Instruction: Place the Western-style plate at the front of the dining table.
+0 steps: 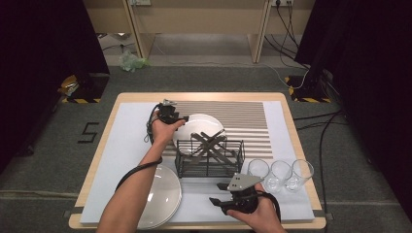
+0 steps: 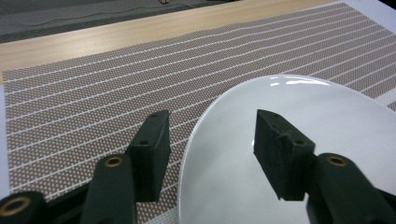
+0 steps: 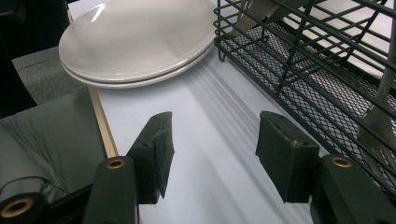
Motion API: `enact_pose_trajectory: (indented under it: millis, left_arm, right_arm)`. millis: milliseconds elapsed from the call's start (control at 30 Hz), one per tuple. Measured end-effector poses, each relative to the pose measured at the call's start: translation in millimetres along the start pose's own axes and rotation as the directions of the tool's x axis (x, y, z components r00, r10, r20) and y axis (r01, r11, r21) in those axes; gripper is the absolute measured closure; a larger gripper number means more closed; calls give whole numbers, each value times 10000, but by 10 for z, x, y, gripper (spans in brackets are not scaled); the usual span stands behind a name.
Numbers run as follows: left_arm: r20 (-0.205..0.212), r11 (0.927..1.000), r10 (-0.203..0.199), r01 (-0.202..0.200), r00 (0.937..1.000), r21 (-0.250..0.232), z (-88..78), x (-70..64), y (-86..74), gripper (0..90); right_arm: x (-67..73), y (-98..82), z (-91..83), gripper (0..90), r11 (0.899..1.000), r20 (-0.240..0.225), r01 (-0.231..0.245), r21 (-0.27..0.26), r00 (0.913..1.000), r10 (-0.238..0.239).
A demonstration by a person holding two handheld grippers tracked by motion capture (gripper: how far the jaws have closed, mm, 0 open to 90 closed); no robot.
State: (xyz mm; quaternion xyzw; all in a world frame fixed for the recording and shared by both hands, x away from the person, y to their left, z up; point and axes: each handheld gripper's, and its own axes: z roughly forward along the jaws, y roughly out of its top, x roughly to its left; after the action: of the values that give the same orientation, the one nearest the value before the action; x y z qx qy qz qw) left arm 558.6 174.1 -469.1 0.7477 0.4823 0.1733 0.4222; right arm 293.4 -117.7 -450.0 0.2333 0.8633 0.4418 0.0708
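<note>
White plate (image 2: pixel 289 154) between left tool (image 2: pixel 210 140), released | right tool (image 3: pixel 212 149) released | floor mark (image 1: pixel 88 132) "5"

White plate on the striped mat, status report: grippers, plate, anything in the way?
Left gripper open, jaws straddling round white ceramic plate rim, pads clear. Right gripper open, empty. Plate flat on striped brown mat. Black wire rack alongside.

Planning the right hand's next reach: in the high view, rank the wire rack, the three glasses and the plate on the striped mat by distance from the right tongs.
1. Wire rack, just ahead of the right tongs.
2. Glasses, off to the right.
3. Plate, beyond the rack.
</note>
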Motion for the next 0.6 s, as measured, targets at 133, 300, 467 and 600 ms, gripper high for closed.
enact_pose_trajectory:
  millis: [133,300,467,600]
  left_arm:
    - [51,9988,-103,105,9999,-481,-80,33,12,375]
    - [195,9972,-229,242,9995,-711,-193,77,23,323]
    - [300,9963,-304,327,9991,-797,-343,135,-14,268]
    - [492,9952,-221,267,9985,-944,-486,144,-44,255]
  right_arm:
    - [-8,-6,-8,457,10000,26,-39,-10,10000,39]
    - [-24,-18,-10,456,10000,59,-38,-24,10000,38]
    - [-50,-26,-26,454,9998,132,-158,-82,9998,159]
    - [-54,-30,-41,454,9996,174,-261,-112,9995,263]
